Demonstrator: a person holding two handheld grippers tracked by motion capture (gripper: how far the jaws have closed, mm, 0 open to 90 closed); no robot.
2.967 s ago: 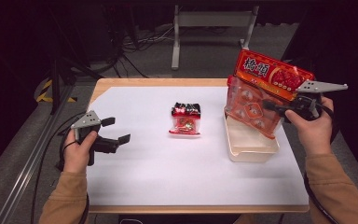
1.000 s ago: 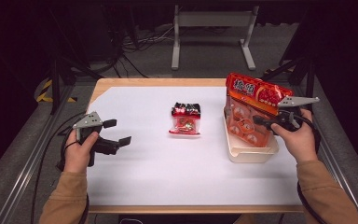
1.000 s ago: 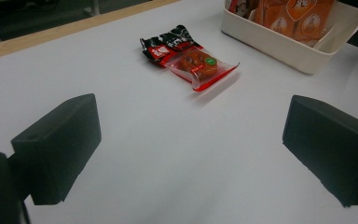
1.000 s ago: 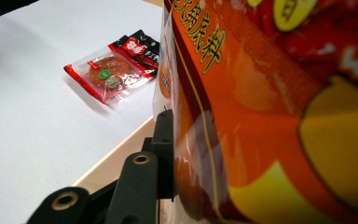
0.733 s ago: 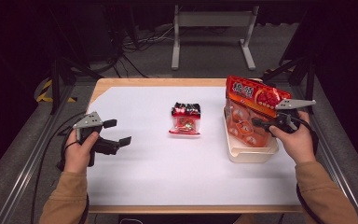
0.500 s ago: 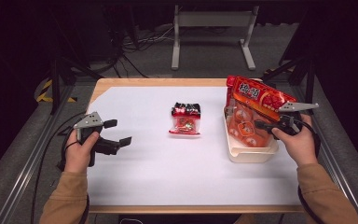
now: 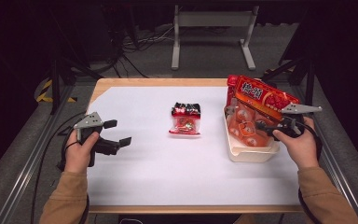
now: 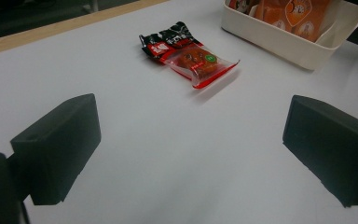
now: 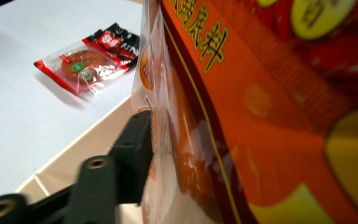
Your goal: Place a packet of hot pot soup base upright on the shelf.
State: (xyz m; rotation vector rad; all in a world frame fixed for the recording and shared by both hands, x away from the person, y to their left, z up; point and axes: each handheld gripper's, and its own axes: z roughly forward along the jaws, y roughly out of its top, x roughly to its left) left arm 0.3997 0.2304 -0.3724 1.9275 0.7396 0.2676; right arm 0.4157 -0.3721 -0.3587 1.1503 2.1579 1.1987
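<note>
The right gripper has just spread its fingers, releasing the red bag now resting in the tray; packing looks done. Left gripper idles, fingers apart.

A big red and orange snack bag with bold printed characters leans tilted in the white tray at the right side of the worktop, its top edge poking well above the rim. Its lower half is clear plastic, showing round orange pieces inside. Seen close up, its glossy face stands almost upright.
</note>
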